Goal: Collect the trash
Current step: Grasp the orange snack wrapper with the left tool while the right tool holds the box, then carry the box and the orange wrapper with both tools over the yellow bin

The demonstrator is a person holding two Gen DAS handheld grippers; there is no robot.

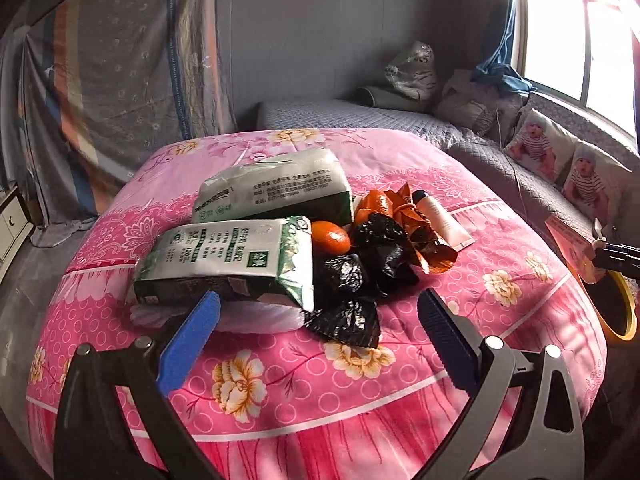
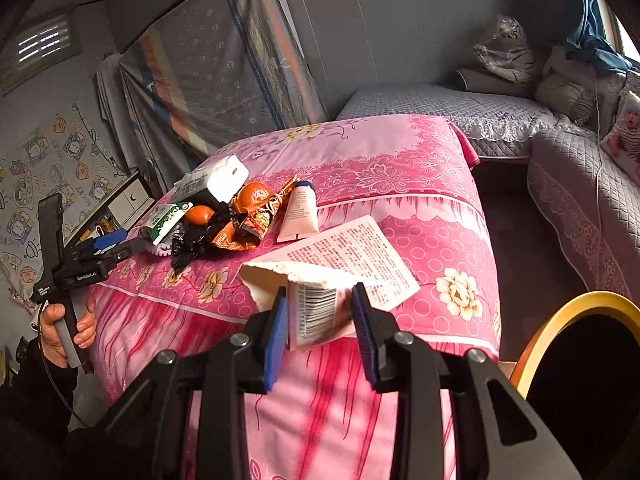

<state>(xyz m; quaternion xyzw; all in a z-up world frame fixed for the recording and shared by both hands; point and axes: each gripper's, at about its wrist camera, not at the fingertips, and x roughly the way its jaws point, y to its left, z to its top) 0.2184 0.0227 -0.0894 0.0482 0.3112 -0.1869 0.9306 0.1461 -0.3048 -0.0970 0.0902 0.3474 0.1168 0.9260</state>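
The bin [image 2: 576, 360] is chopped off by the frame edge, so its inside just looks black. Lower tissue pack [image 1: 224, 260] hides most of the white bag [image 1: 256, 320] under it. Print on the torn box [image 2: 344, 256] is unreadable.

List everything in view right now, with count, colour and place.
tissue packs: 2, white-green, left of pile, stacked
oranges: 2, orange, mid-pile
black bags: crumpled, count unclear, pile front
wrapper: 1, orange foil, right of oranges
tube: 1, pale pink, pile's right edge
box: 1, pink-white, torn, in right gripper
bin: 1, yellow rim, right of table
cloth: pink floral, over table
left gripper: open, before pile
right gripper: shut on box
hand: holds left gripper
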